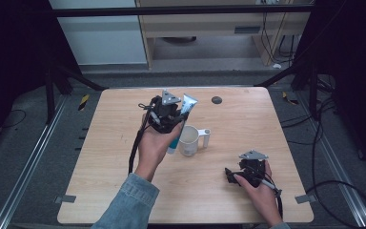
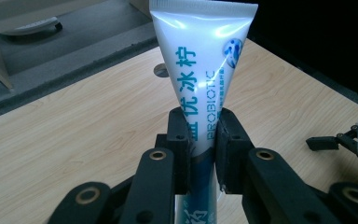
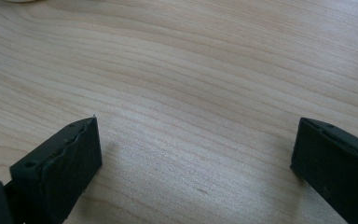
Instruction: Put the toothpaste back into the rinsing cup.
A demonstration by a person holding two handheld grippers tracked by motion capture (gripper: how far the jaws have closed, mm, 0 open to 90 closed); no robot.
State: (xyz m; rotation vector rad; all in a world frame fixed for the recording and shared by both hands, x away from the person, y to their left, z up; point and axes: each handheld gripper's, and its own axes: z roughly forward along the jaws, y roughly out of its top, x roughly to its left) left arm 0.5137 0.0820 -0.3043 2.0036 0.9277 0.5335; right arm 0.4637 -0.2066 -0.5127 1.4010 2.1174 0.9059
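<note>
Your left claw grips a tube mid-body, crimped end up, held just above and left of the mug on the table. Your right claw rests wide open and empty, well right of the mug. Likely next: lower the tube into the mug. Its label reads "PROBIOTIC" beside Chinese characters.

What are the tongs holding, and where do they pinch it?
The left tongs pinch the toothpaste tube around its middle, crimped flat end up. The right tongs are open and hold nothing.
</note>
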